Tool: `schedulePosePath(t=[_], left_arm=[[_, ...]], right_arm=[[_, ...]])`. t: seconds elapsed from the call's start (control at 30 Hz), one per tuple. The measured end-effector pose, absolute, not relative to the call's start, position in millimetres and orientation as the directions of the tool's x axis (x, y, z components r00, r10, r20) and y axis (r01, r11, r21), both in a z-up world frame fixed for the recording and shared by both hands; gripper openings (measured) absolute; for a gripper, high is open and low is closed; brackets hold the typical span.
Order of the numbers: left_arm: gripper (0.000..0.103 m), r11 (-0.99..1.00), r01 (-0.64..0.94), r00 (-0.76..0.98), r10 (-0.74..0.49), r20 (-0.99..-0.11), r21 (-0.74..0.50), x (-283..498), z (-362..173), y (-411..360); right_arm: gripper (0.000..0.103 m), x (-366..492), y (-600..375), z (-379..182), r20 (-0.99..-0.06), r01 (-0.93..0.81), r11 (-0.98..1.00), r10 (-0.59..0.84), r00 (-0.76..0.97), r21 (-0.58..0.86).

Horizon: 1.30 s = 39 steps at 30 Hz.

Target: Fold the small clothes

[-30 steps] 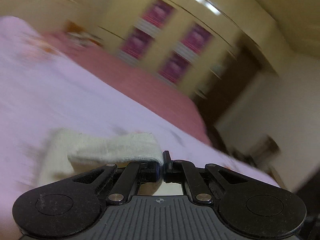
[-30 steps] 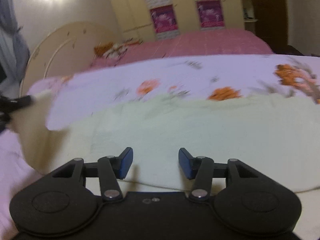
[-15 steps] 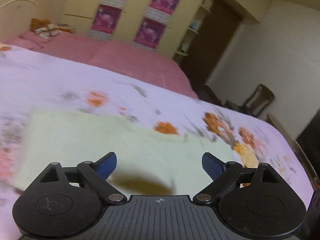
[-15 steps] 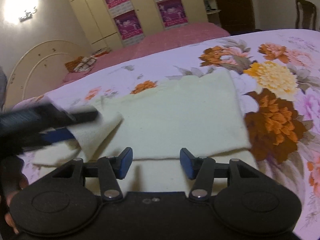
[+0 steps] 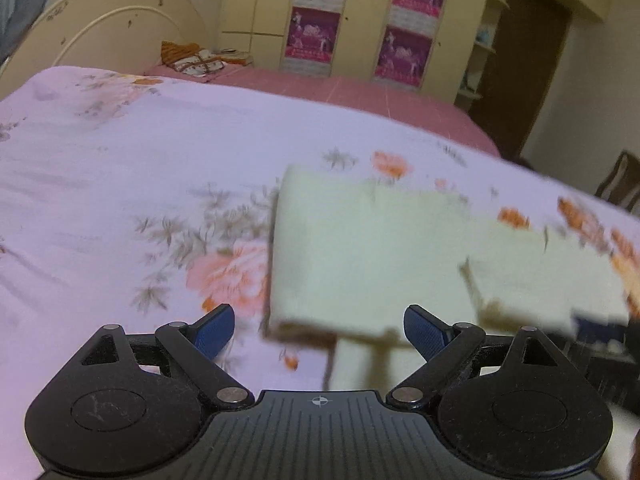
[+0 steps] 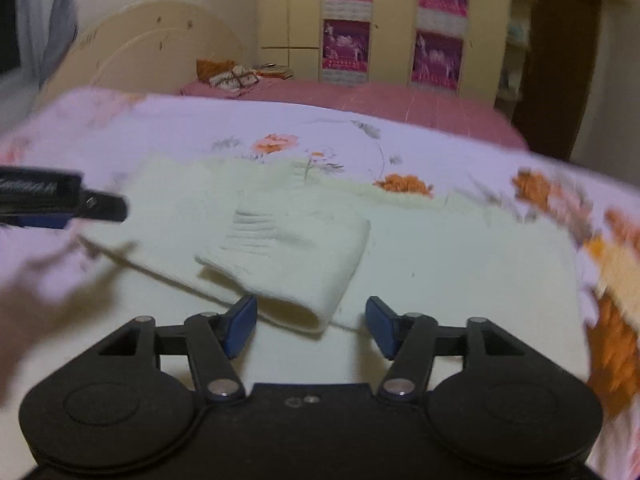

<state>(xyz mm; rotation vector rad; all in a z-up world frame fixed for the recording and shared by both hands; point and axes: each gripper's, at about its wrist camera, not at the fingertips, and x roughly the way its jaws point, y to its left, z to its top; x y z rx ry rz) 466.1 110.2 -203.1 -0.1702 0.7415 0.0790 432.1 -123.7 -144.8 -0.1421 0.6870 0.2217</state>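
Mid-fold: both my claws, left [image 5: 318,326] and right [image 6: 311,326], spread and empty; next I pinch the cloth's [image 6: 288,256] near folded edge

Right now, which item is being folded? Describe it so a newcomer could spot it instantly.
Start at the bed with the lilac floral bedspread. On it, just ahead of the open right gripper, lies a pale cream cloth. Unlike the patterned sheet, it is plain, with one flap doubled over on top.
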Motion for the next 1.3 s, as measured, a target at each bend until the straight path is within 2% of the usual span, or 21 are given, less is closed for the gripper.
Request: schedulePosePath(t=[0.03, 0.1, 0.2, 0.27, 0.33, 0.5, 0.53, 0.6, 0.63, 0.83, 0.9, 1.03, 1.17, 1.23, 1.3], left_arm=[[0.091, 0.985, -0.13, 0.731, 0.016, -0.682, -0.117, 466, -206, 108], [0.091, 0.988, -0.117, 0.722, 0.012, -0.692, -0.104, 466, -209, 105], [0.091, 0.993, -0.096, 0.73, 0.027, -0.683, -0.063, 462, -211, 99], [0.091, 0.991, -0.126, 0.737, 0.062, -0.673, -0.047, 464, -213, 99], [0.091, 0.98, -0.186, 0.74, 0.097, -0.666, -0.064, 468, -214, 105], [0.091, 0.949, -0.291, 0.754, 0.147, -0.641, -0.125, 473, -213, 117], [0.091, 0.941, -0.309, 0.754, 0.154, -0.638, -0.138, 472, -213, 120], [0.091, 0.938, -0.317, 0.747, 0.155, -0.647, -0.141, 472, -216, 122], [0.091, 0.944, -0.307, 0.745, 0.159, -0.648, -0.121, 472, -219, 119], [0.091, 0.944, -0.31, 0.74, 0.165, -0.652, -0.113, 473, -222, 122], [0.091, 0.946, -0.305, 0.743, 0.166, -0.649, -0.107, 472, -222, 122], [0.091, 0.95, -0.297, 0.746, 0.17, -0.644, -0.093, 471, -223, 121], [0.091, 0.954, -0.283, 0.742, 0.156, -0.652, -0.094, 468, -219, 119], [0.091, 0.958, -0.267, 0.741, 0.135, -0.658, -0.104, 465, -215, 121], [0.091, 0.961, -0.24, 0.748, 0.093, -0.657, -0.137, 458, -207, 124]], right_arm=[[0.036, 437, -125, -143, -0.638, -0.242, 0.97, 0.17, 0.751, -0.027], [0.013, 448, -130, -138, -0.638, -0.219, 0.974, 0.2, 0.743, 0.051], [0.005, 456, -159, -126, -0.603, -0.118, 0.959, 0.254, 0.756, 0.256], [0.005, 455, -193, -121, -0.569, -0.015, 0.916, 0.262, 0.779, 0.402], [0.004, 452, -220, -122, -0.566, 0.068, 0.887, 0.231, 0.792, 0.457], [0.006, 448, -260, -149, -0.648, 0.193, 0.849, 0.208, 0.733, 0.492], [0.008, 446, -260, -151, -0.651, 0.193, 0.855, 0.2, 0.732, 0.481], [0.022, 445, -262, -150, -0.649, 0.196, 0.866, 0.178, 0.74, 0.46], [0.024, 444, -263, -149, -0.639, 0.197, 0.859, 0.181, 0.747, 0.473], [0.026, 450, -275, -150, -0.639, 0.232, 0.848, 0.153, 0.754, 0.477], [0.008, 445, -279, -152, -0.651, 0.24, 0.862, 0.13, 0.748, 0.447], [0.005, 433, -282, -146, -0.64, 0.242, 0.897, 0.058, 0.766, 0.37], [0.004, 427, -285, -155, -0.685, 0.276, 0.909, 0.015, 0.729, 0.314], [0.007, 424, -282, -154, -0.684, 0.227, 0.921, 0.055, 0.727, 0.316], [0.028, 422, -286, -151, -0.666, 0.212, 0.905, 0.099, 0.739, 0.37]])
